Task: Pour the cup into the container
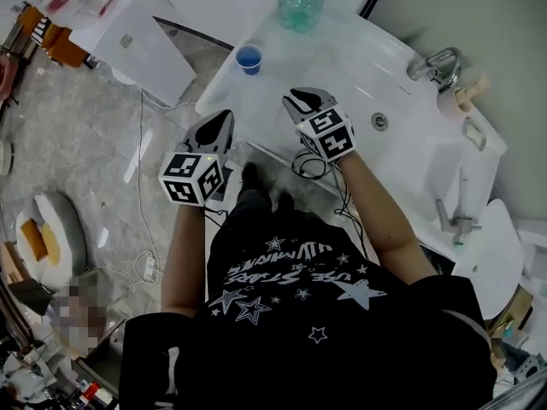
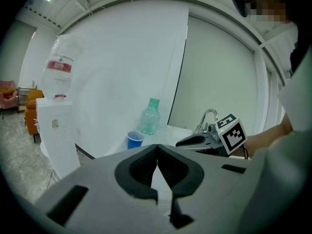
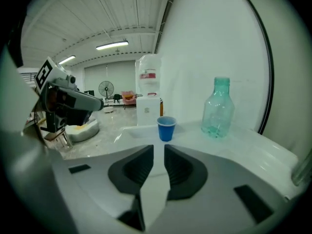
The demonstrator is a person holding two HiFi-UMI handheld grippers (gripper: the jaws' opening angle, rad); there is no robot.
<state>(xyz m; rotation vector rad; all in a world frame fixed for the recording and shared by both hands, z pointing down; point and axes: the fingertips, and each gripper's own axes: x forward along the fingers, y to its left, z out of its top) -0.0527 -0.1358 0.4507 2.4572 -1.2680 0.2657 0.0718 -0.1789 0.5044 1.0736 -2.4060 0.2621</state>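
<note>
Not much legible here tbh. Black shirt (image 1: 291, 289) has white lettering w/ stars across the chest. It's upside down in the head view and too warped to read for sure. Water jug (image 2: 60, 57) on top of the dispenser (image 2: 56, 140) has a red label (image 2: 60, 66), print's way too small & blurry. Small sticker (image 2: 55, 126) on the dispenser front, same deal, can't read it. Cubes on the left gripper (image 1: 222, 120) and right gripper (image 1: 299, 101) carry b&w square marker patterns, codes rather than words.
</note>
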